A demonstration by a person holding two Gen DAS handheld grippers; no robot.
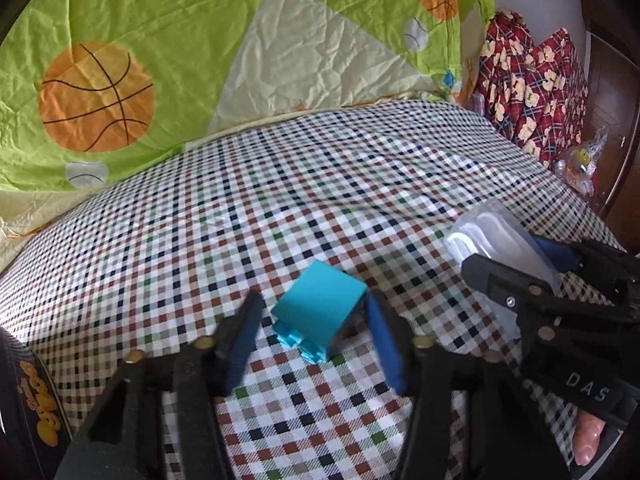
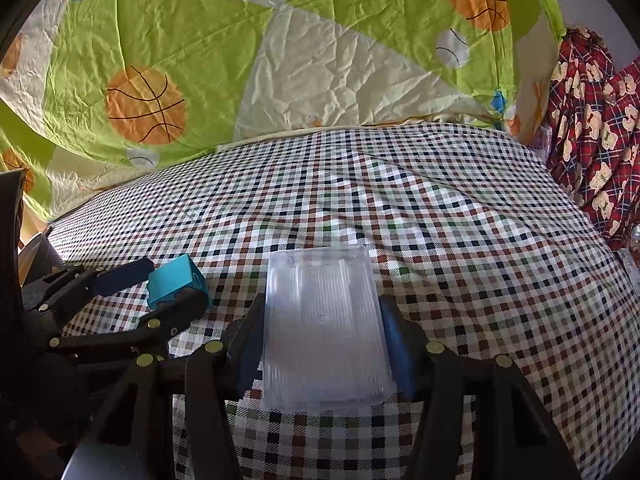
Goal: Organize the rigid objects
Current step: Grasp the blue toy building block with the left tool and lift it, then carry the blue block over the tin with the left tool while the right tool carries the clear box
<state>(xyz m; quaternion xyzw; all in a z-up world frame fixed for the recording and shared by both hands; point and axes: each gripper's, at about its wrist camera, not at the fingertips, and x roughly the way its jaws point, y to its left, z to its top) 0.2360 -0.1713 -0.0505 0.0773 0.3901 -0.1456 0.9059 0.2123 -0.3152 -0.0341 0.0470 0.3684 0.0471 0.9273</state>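
Note:
A turquoise toy block (image 1: 319,307) lies tilted on the checked bed sheet (image 1: 320,184). My left gripper (image 1: 312,312) is open, its blue-padded fingers on either side of the block with a gap on the left. The block also shows in the right wrist view (image 2: 176,286), between the left gripper's fingers (image 2: 124,274). My right gripper (image 2: 322,336) is shut on a clear plastic box (image 2: 324,328), held flat by its two long sides. The box also shows in the left wrist view (image 1: 500,240), with the right gripper (image 1: 516,268) to the right of the block.
A green quilt with basketball prints (image 1: 160,60) is bunched along the far side of the bed. Red plaid bear-print fabric (image 1: 536,84) lies at the far right, with a wrapped toy (image 1: 580,160) near it. A dark printed item (image 1: 36,400) sits at the lower left.

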